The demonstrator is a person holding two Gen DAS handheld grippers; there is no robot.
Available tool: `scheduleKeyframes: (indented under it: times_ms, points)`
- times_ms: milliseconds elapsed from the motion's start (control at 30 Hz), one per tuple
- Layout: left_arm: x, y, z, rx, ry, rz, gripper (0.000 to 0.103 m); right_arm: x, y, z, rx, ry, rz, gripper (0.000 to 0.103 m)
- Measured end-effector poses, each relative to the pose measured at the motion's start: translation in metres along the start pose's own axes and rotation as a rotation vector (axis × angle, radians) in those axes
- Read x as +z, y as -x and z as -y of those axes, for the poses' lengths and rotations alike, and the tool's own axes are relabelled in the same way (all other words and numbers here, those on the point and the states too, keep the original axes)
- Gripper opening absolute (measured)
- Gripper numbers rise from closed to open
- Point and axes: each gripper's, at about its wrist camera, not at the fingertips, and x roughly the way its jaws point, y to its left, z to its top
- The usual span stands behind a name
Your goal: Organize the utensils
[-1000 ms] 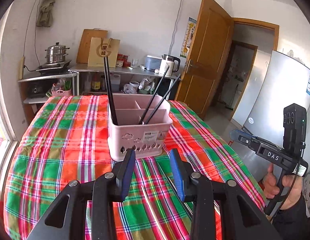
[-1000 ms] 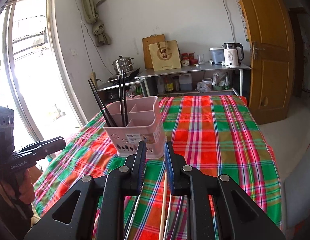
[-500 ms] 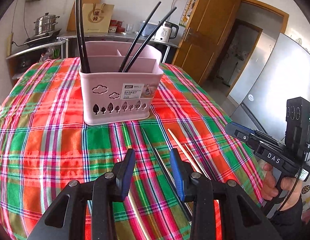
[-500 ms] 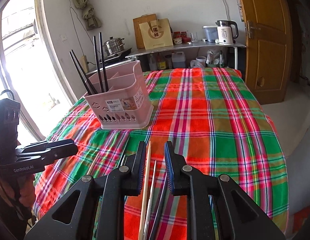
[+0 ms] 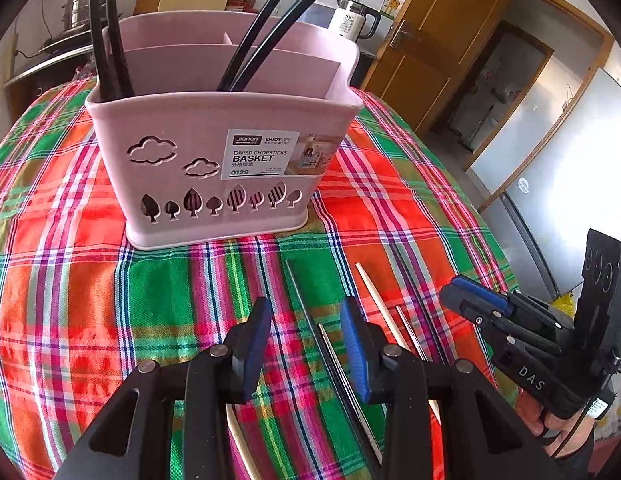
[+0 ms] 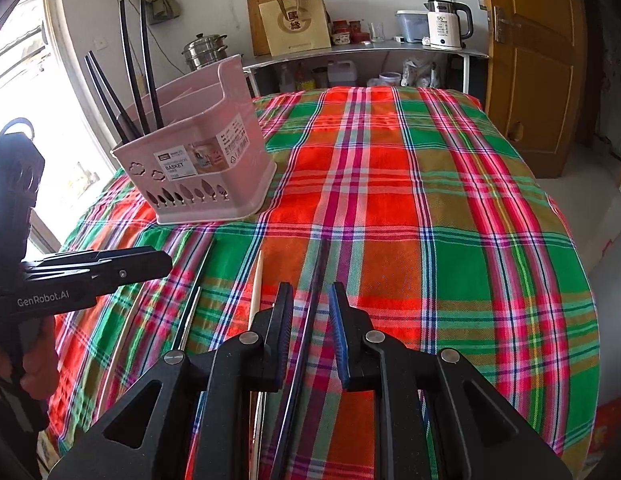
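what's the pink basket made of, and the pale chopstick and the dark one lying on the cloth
Pink basket: looks like moulded plastic, matte, with clean cloud and tree cut-outs and a printed label.
Pale chopstick: probably wood or bamboo, a dull unpainted tan.
Dark chopstick running between the right gripper fingers: smooth and slightly glossy, perhaps plastic or lacquered wood; the look leaves it open.

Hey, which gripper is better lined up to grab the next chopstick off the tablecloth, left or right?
Right, probably. The right gripper is open with the dark chopstick running between its jaws. The left gripper has only tablecloth between its jaws.
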Motion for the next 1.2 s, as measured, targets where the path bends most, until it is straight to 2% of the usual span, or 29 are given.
scheduleKeyframes:
  times_ms: [200, 367, 633, 800, 867, 933, 1000, 1200]
  points:
    - [0.006, -0.019, 0.006, 0.041, -0.018, -0.025, 0.033, 0.001, -0.015, 0.005, -0.014, -0.007, -0.029, 0.019]
    - [0.001, -0.034, 0.016, 0.079, -0.065, -0.051, 0.02, 0.002, -0.024, 0.006, -0.025, -0.004, -0.044, 0.019]
    - [0.004, -0.04, 0.019, 0.115, -0.078, -0.042, 0.01, 0.01, -0.034, 0.004, -0.047, 0.018, -0.071, 0.019]
    - [0.003, -0.04, 0.022, 0.134, -0.089, -0.028, 0.008, 0.011, -0.038, -0.004, -0.087, 0.055, -0.079, 0.019]
    - [0.003, -0.039, 0.024, 0.145, -0.097, -0.025, 0.008, 0.011, -0.038, -0.006, -0.098, 0.066, -0.083, 0.017]
    - [0.002, -0.042, 0.029, 0.154, -0.104, -0.024, 0.008, 0.009, -0.038, -0.009, -0.096, 0.082, -0.089, 0.008]
    - [0.001, -0.044, 0.034, 0.162, -0.111, -0.023, 0.007, 0.009, -0.039, -0.013, -0.108, 0.098, -0.088, 0.007]
    - [0.005, -0.044, 0.033, 0.11, -0.087, -0.029, 0.004, 0.013, -0.034, -0.008, -0.071, 0.062, -0.077, 0.006]
